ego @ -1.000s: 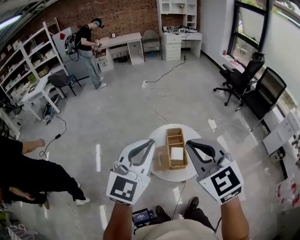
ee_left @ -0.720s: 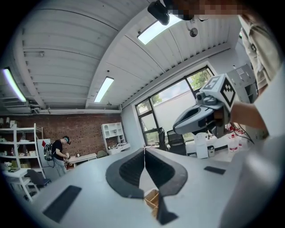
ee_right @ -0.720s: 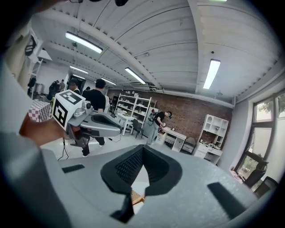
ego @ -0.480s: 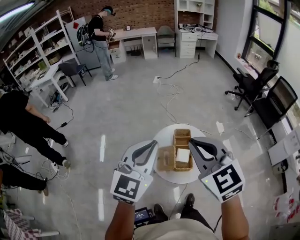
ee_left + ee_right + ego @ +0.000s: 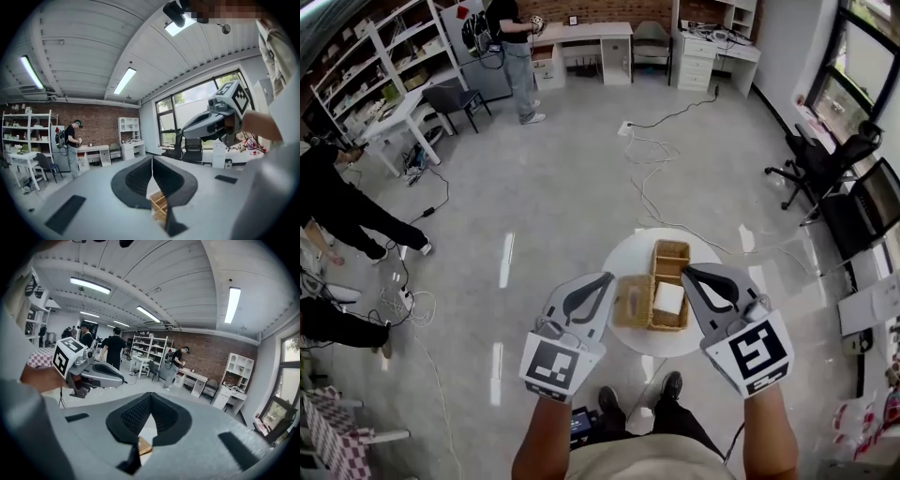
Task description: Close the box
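Two hand-held grippers hover above a small round tabletop (image 5: pixel 628 258), and neither touches anything. The left hand-held gripper (image 5: pixel 607 278) has its jaws pressed together with nothing between them. The right hand-held gripper (image 5: pixel 687 273) is likewise closed at the tips and empty.

Between and below them sits the wicker box (image 5: pixel 671 244), a long woven basket divided into compartments. A white block (image 5: pixel 668 298), too small to identify, sits in the nearer compartment. What looks like the lid (image 5: pixel 632 302) is a flat woven panel lying open against the box's left side, under the left hand-held gripper.

Woven fibre like this is probably light and fairly stiff, with a little give. Its rough weave should offer the pads good friction. Being so light, the box may skate across the smooth tabletop if the lid is pushed sideways. The sensible hold is the lid's free outer edge, on the side away from the box. The left jaws would need to open first, then pinch or lift under that edge. The right hand-held gripper could steady the far wall of the box. Whether the lid is hinged or loose cannot be told.
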